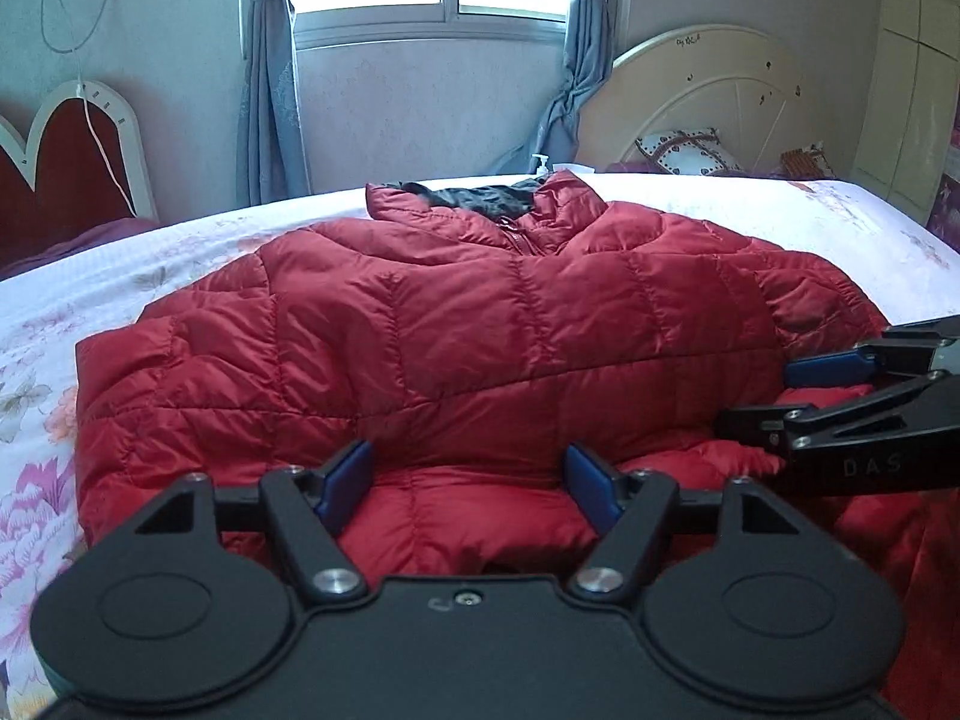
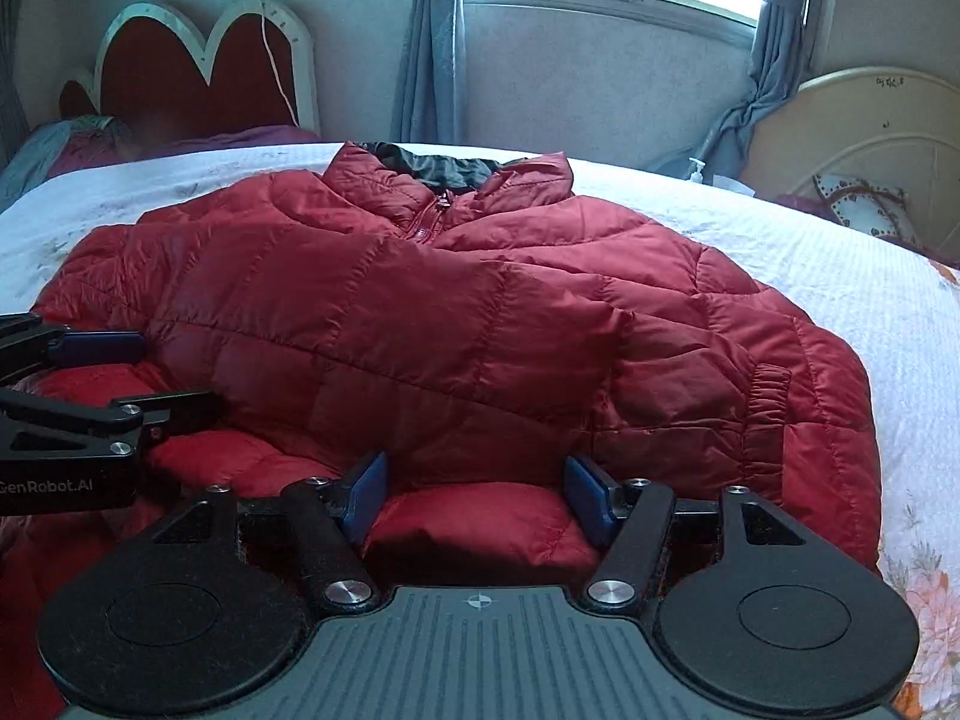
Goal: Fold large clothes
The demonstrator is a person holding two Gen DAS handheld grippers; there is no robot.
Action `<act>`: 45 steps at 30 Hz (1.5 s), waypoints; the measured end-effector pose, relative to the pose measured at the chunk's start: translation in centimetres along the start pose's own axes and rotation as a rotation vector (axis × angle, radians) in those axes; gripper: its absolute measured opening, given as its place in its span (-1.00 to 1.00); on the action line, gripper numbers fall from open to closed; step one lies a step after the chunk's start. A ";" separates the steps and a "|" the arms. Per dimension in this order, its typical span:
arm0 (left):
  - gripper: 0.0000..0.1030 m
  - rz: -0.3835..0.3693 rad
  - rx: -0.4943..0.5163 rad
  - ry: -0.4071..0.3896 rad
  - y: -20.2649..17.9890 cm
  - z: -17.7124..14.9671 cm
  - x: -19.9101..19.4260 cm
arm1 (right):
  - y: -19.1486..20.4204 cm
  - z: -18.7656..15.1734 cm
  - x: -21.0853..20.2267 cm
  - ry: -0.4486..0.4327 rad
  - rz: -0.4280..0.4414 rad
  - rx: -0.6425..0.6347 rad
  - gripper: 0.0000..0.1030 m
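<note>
With both sets of jaws spread wide and holding nothing, left gripper (image 1: pixel 468 483) and right gripper (image 2: pixel 474 492) hover at the hem of the red jacket (image 1: pixel 456 324) (collar far end), equally near, on the bed (image 1: pixel 198 240).

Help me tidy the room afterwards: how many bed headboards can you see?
2: a red heart-shaped headboard at the left wall, and a cream round headboard leaning by the right curtain. Others may be out of view.

jacket (image 1: pixel 456 324) fills bed (image 1: pixel 180 252) ahead.
</note>
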State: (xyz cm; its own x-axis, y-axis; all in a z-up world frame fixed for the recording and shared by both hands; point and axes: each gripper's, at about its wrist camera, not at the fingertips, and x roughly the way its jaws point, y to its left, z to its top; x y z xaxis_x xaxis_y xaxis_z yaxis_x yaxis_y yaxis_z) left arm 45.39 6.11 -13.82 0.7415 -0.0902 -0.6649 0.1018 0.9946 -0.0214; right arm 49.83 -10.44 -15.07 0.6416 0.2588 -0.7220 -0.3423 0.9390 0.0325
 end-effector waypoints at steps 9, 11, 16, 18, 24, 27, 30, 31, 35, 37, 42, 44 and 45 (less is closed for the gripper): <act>0.37 0.017 0.013 0.025 1.7 0.3 -1.2 | -3.3 0.4 -2.1 -0.014 -0.091 0.090 0.22; 0.36 0.021 0.009 0.029 2.2 0.7 -1.4 | -4.5 0.3 -1.6 0.015 -0.096 0.116 0.21; 0.48 0.054 0.011 -0.036 4.1 2.4 -1.2 | -5.7 2.6 -2.3 -0.087 -0.086 0.186 0.21; 0.52 0.070 -0.005 -0.049 5.4 3.1 -0.5 | -6.5 3.7 -1.3 -0.082 -0.098 0.222 0.21; 0.61 0.049 -0.092 0.016 9.1 2.8 1.4 | -7.8 4.0 1.4 0.045 -0.158 0.195 0.22; 0.94 0.075 -0.086 -0.032 9.0 1.8 -1.3 | -8.5 3.0 -1.5 -0.002 -0.134 0.247 0.23; 0.93 0.065 -0.091 -0.007 9.4 -0.4 -4.3 | -9.7 0.9 -4.7 -0.011 -0.097 0.307 0.56; 0.93 0.053 -0.106 -0.001 9.7 -1.5 -5.5 | -10.2 -0.1 -5.9 -0.019 -0.089 0.320 0.64; 0.63 -0.033 -0.198 0.041 10.0 -6.7 -10.5 | -12.2 -4.6 -10.8 -0.003 -0.022 0.392 0.66; 0.47 -0.015 -0.193 0.051 9.6 -9.1 -13.1 | -13.3 -7.2 -12.9 0.014 -0.011 0.419 0.65; 0.48 0.010 -0.285 0.071 8.7 -12.9 -17.8 | -14.8 -12.8 -17.3 0.049 0.025 0.482 0.38; 0.44 -0.007 -0.306 0.076 7.8 -13.7 -19.1 | -15.3 -14.7 -19.0 0.051 0.051 0.511 0.38; 0.38 -0.024 -0.324 0.074 7.4 -14.4 -19.7 | -15.5 -15.6 -19.8 0.052 0.067 0.523 0.38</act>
State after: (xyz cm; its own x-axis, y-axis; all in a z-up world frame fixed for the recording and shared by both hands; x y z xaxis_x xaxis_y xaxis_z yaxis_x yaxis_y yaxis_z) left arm 22.01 15.97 -11.59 0.6901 -0.1213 -0.7134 -0.1065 0.9581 -0.2660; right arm 31.76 -33.61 -12.07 0.5905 0.3228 -0.7397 0.0156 0.9118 0.4103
